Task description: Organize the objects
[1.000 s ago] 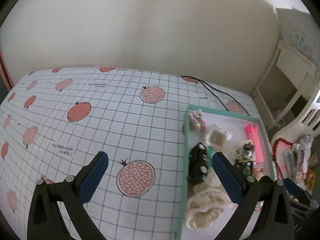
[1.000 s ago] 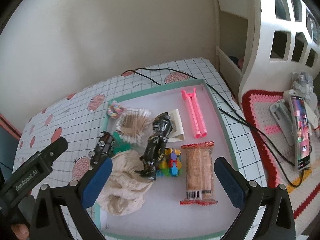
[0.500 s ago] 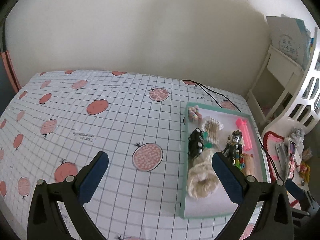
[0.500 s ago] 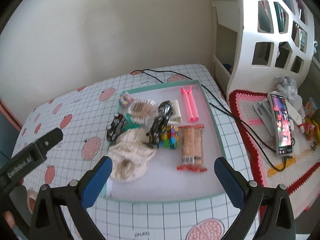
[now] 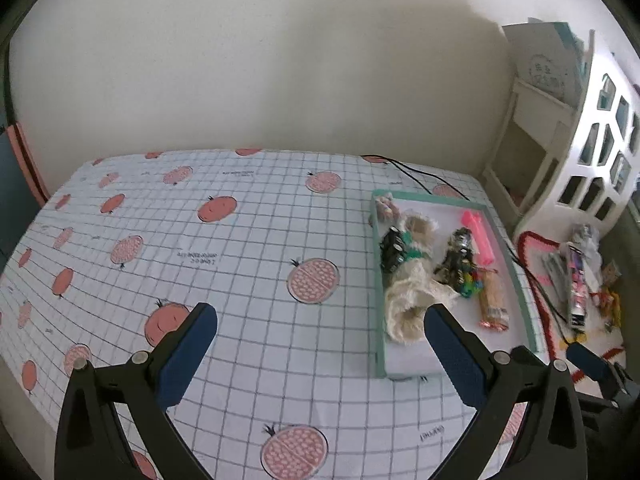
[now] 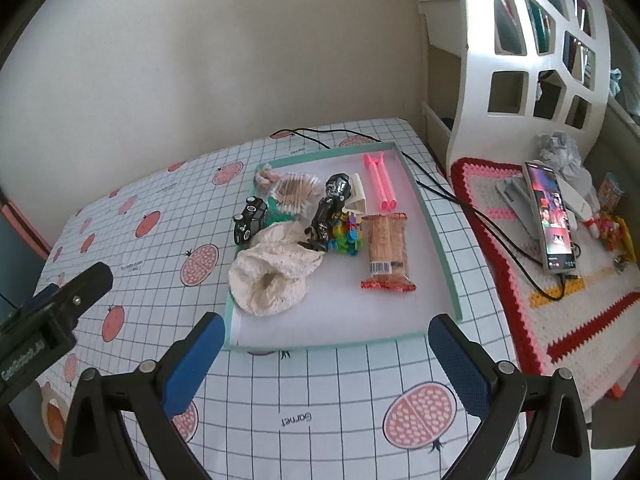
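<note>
While both grippers, left gripper [image 5: 320, 348] and right gripper [image 6: 322, 354], gape empty above the table, only right wrist view shows the phone [image 6: 549, 216] clearly beside the tray [image 6: 436, 236].

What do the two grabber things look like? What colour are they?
Both look alike. The left gripper and the right gripper each have two black arms shaped like angled struts, with small silver screws, ending in dark blue textured pads. In the right view, the left gripper's black body shows white lettering on its side, too blurred to read. No cables, hands or sleeves are visible.
</note>
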{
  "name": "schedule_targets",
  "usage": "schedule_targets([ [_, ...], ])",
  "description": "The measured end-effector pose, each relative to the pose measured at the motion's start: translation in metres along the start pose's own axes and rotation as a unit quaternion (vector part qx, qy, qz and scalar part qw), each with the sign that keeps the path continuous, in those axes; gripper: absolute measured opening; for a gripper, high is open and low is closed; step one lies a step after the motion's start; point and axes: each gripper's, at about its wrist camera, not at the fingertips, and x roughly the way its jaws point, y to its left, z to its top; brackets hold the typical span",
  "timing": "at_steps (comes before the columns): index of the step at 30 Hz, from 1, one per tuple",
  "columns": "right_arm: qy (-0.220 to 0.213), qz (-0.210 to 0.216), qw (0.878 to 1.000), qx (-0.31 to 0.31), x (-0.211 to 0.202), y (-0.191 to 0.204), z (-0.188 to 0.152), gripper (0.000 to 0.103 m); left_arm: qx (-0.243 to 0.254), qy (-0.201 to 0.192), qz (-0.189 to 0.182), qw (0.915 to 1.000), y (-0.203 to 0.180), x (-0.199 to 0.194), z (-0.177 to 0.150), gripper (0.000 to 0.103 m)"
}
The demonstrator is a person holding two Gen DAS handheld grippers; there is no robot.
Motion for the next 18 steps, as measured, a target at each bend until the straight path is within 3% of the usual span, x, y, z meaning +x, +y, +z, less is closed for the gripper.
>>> schedule_targets([
  [18, -0.004, -0.013, 1.000, -0.003, -0.020, 0.002, -0.039, 0.103, -0.017, 0.011, -0.018, 0.9996, 0.020, -0.017, -0.044, 0.103],
])
